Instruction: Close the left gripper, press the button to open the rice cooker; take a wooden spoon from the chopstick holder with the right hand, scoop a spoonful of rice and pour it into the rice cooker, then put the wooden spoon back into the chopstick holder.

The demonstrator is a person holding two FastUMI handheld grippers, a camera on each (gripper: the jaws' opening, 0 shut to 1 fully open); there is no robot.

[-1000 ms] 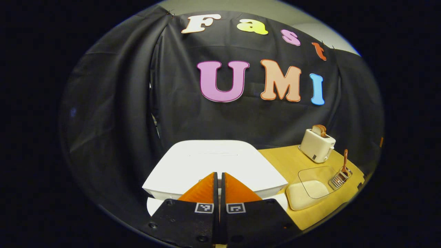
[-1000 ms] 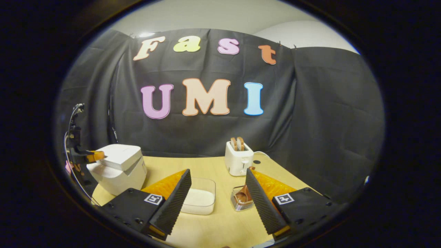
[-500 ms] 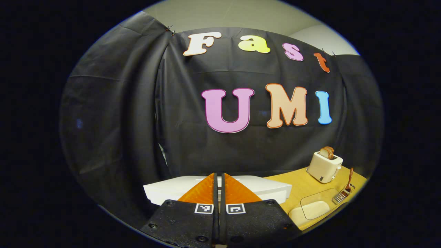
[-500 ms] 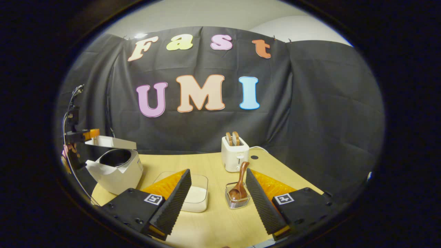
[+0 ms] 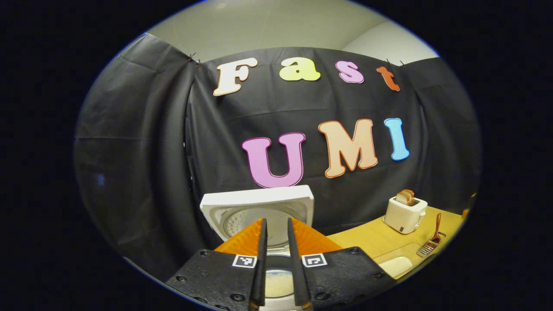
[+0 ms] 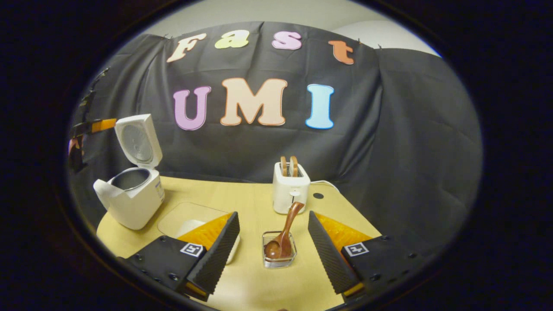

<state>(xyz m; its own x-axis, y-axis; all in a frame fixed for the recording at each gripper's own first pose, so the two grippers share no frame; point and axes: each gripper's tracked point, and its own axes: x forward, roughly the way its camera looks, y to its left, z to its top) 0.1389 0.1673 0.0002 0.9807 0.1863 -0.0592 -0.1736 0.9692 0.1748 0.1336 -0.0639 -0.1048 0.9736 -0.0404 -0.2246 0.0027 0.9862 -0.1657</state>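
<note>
One step of the task looks done to us: the rice cooker (image 6: 129, 196) stands at left of the right gripper view with its lid (image 6: 138, 140) swung upright, so we judge the button press complete. Left to do: take the spoon, scoop, pour, return.

Moving right in that view, the rice container (image 6: 181, 218) lies at lower left of centre, partly behind a finger. The chopstick holder (image 6: 279, 250) sits at lower centre with the wooden spoon (image 6: 285, 235) leaning in it, untouched. The right gripper (image 6: 273, 248) is spread wide, empty, its fingers flanking the holder and apart from it.

In the left gripper view, the left gripper (image 5: 276, 265) at bottom centre is slightly parted, a narrow gap between the fingers, pinching nothing. This view looks down into the cooker's pot (image 5: 276, 283) and at the lid's underside; the right gripper view gives the cooker's outer profile and the toaster (image 6: 290, 190) at centre.
</note>
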